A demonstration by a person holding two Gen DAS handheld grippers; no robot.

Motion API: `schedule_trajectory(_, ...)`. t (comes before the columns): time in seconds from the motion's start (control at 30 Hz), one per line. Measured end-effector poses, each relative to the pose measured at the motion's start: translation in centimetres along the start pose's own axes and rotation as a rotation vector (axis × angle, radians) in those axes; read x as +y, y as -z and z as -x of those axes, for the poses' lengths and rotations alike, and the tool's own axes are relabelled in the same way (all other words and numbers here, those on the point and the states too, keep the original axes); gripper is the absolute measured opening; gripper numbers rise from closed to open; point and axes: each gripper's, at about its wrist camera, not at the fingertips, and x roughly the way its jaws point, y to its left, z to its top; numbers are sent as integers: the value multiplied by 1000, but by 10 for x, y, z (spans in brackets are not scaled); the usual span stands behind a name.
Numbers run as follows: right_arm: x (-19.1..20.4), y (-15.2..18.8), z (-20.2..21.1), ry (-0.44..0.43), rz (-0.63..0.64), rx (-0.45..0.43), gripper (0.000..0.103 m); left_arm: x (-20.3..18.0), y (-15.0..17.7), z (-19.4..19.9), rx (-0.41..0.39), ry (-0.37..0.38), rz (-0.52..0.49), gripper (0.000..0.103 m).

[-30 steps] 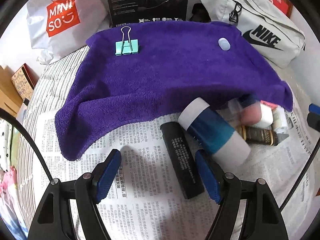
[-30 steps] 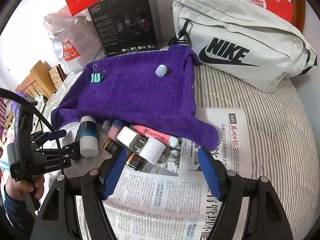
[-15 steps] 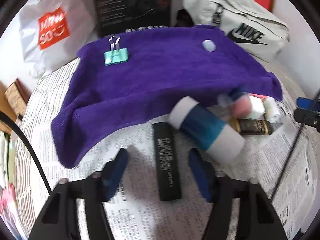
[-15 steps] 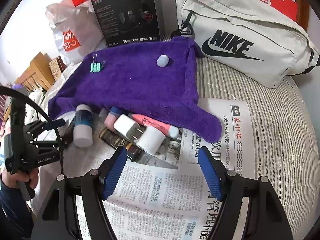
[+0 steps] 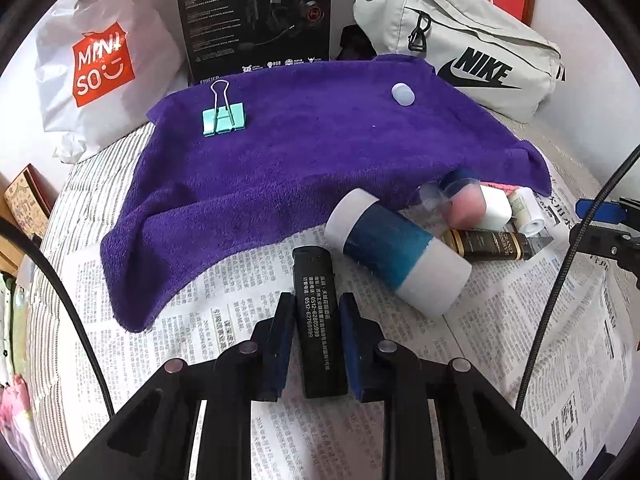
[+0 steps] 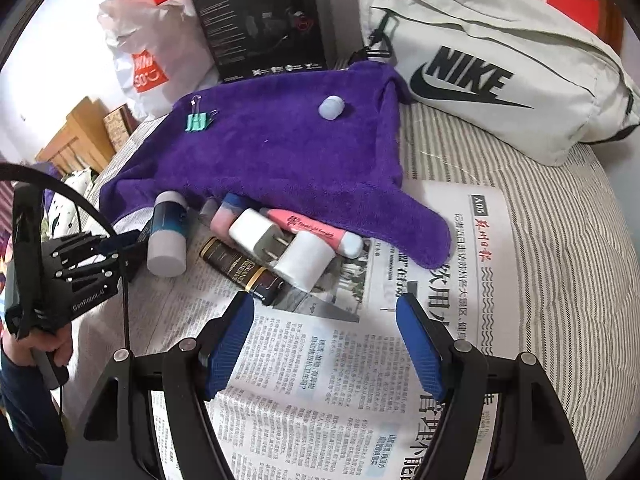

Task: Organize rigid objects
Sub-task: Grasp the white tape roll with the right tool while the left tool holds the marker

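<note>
My left gripper (image 5: 317,300) is closing, its blue pads pressing both sides of a black lighter (image 5: 314,276) that lies on the newspaper (image 5: 224,312). Just right of it lies a blue-and-white bottle (image 5: 392,256). Behind that a pile holds a dark gold-banded tube (image 6: 236,268), two white chargers (image 6: 256,232) and a pink highlighter (image 6: 308,228), partly tucked under the purple towel (image 5: 320,152). On the towel rest a green binder clip (image 5: 223,120) and a pale round cap (image 5: 403,95). My right gripper (image 6: 325,308) hovers open over the newspaper in front of the pile, with nothing between its fingers.
A white Nike bag (image 6: 500,72) lies at the back right, a black headset box (image 5: 256,16) stands behind the towel, and a Miniso bag (image 5: 100,64) sits at the back left. A person's hand (image 6: 36,352) holds the left gripper's handle. Striped bedding (image 6: 560,260) surrounds the newspaper.
The left gripper moved over the black lighter and its jaws closed from wide apart onto it. The right gripper stayed open and nearly still.
</note>
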Motion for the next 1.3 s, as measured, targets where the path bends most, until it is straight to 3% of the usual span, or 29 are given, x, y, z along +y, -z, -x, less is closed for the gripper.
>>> schedule_trajectory(0.2, 3, -9, -19, -8, -26, 13, 73, 1, 1, 1, 6, -4, 2, 22)
schedule_trajectory(0.33, 2, -15, -31, 22, -44, 7, 59, 2, 1, 1, 5, 0, 9, 22)
schedule_trajectory(0.43, -1, -17, -37, 9, -71, 16, 55, 2, 1, 1, 4, 3, 8, 22)
schedule_trajectory(0.83, -8, -16, -39, 58, -62, 32, 52, 2, 1, 1, 4, 1, 10, 22)
schedule_trajectory(0.97, -5, -18, -44, 66, -70, 24, 33, 2, 1, 1, 2, -1, 10, 22)
schedule_trajectory(1.3, -7, -13, -42, 105, -34, 25, 31, 1, 4, 1, -6, -5, 16, 23)
